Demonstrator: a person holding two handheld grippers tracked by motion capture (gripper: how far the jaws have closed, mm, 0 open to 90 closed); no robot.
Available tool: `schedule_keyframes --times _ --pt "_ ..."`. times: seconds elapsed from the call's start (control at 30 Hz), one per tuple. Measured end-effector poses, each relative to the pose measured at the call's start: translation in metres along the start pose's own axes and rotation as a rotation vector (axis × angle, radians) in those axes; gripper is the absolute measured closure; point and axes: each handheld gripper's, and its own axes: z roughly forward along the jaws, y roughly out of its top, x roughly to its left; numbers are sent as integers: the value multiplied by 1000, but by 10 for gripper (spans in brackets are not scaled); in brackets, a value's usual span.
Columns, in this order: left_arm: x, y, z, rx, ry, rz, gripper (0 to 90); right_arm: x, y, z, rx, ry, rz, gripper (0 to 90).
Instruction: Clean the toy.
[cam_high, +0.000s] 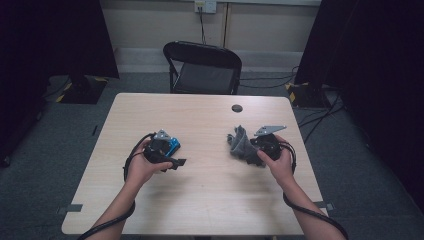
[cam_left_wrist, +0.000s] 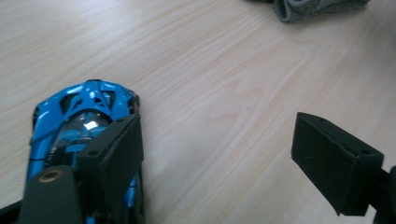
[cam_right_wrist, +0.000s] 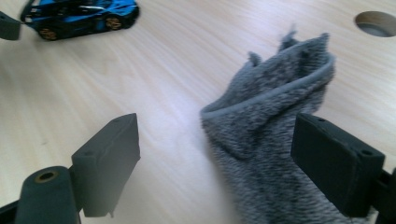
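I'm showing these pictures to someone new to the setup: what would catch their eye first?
Probably the bright blue toy car on the pale wooden table, lying beside one jaw of the open left claw, not between the jaws. Next, the crumpled grey cloth at the table's right side, standing up in folds between the jaws of the open right claw. Beyond the table stands a black folding chair.

A black folding chair (cam_high: 202, 67) stands at twelve o'clock beyond the wooden counter (cam_high: 200, 200). Grey carpet (cam_high: 45, 165) covers the floor. Black curtains (cam_high: 370, 60) hang at ten and two o'clock.
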Motion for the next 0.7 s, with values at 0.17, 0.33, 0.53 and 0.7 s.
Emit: schedule_keyframes --times 0.17,0.33,0.53,0.7 --pt "-10 -4 0 0 -24 21 166 10 -3 -3 -5 30 0 154" --pt "-18 -10 2 -2 -51 30 164 22 -6 -5 6 57 -28 153" --pt "-26 -18 7 2 -83 33 164 33 -13 -2 19 85 -44 154" --pt "-33 -25 11 17 -100 60 165 42 -18 1 28 110 -56 155"
